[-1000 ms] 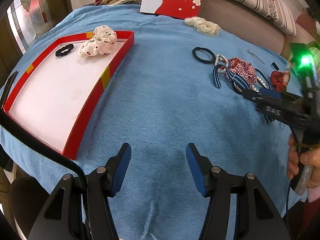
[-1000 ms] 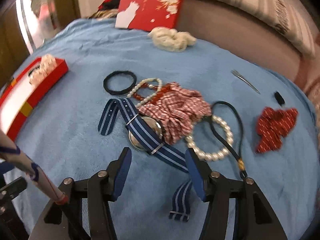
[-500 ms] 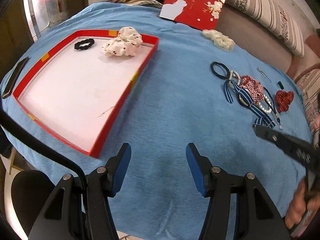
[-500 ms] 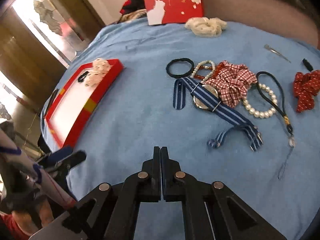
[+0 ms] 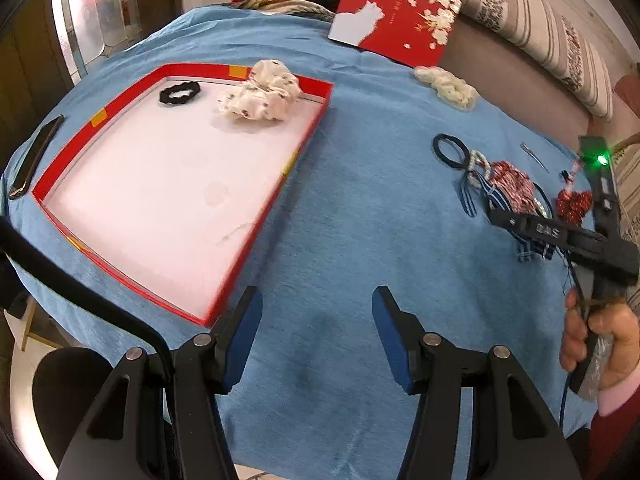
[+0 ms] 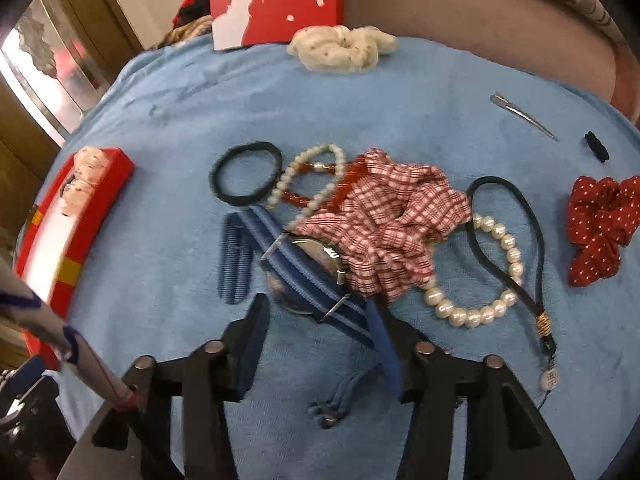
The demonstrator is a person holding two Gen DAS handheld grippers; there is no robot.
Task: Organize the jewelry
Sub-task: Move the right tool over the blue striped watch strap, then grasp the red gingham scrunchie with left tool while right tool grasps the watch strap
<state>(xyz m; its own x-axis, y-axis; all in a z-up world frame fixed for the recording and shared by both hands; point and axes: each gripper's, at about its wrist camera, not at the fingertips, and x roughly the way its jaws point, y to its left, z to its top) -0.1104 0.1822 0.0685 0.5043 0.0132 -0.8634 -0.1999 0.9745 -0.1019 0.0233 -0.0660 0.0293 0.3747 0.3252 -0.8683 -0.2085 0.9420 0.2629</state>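
Observation:
A red-rimmed white tray (image 5: 304,148) holds a black scrunchie (image 5: 179,93) and a white spotted scrunchie (image 5: 262,96). My left gripper (image 5: 316,332) is open and empty over bare blue cloth, right of the tray's near corner. My right gripper (image 6: 320,340) is open, low over a blue striped watch (image 6: 308,276), its fingers on either side of the strap. Around the watch lie a red plaid scrunchie (image 6: 388,220), a black hair tie (image 6: 244,178), a pearl bracelet (image 6: 480,304), a white-and-red bead bracelet (image 6: 308,188) and a black cord loop (image 6: 516,240).
A red dotted scrunchie (image 6: 600,224), a metal hair clip (image 6: 520,114) and a small black clip (image 6: 596,146) lie at the right. A cream scrunchie (image 6: 340,52) and a red box lid (image 6: 276,0) sit at the back. A phone (image 5: 34,156) lies left of the tray.
My right gripper was shut and farther back half a second ago; now it is open and down close over the watch. My left gripper stays open, with the tray nearer in its view.

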